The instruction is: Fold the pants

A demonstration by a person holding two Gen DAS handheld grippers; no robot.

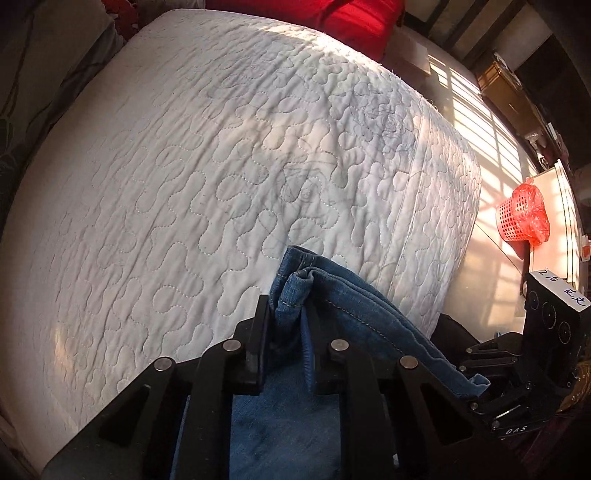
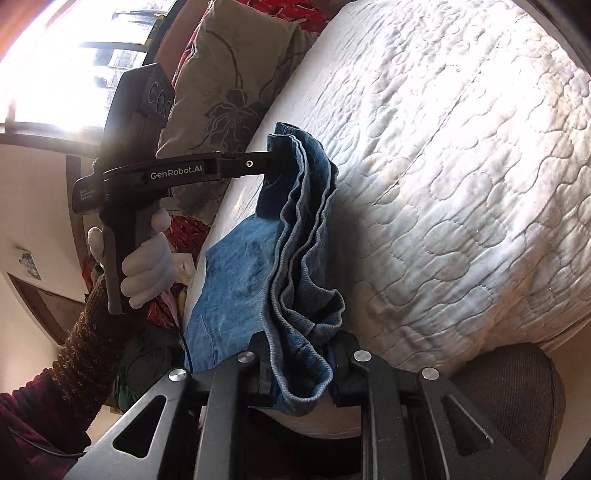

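Blue denim pants (image 1: pixel 351 306) hang bunched between the two grippers over the near edge of a white quilted bed (image 1: pixel 221 147). My left gripper (image 1: pixel 288 328) is shut on a folded hem corner of the pants, pointing steeply down. From the right wrist view the left gripper (image 2: pixel 276 157) pinches the far end of the pants (image 2: pixel 295 221), held by a white-gloved hand (image 2: pixel 147 266). My right gripper (image 2: pixel 303 365) is shut on the near end, several layers of hem pressed between its pads. The right gripper (image 1: pixel 478 393) also shows at the lower right of the left wrist view, on the pants' edge.
A red basket (image 1: pixel 517 218) stands on the sunlit floor right of the bed. Red bedding (image 1: pixel 354 18) lies at the far end. A beige flowered pillow (image 2: pixel 229 74) leans beside the bed near a window (image 2: pixel 74 55). A brown cushioned seat (image 2: pixel 509 387) sits below the bed's edge.
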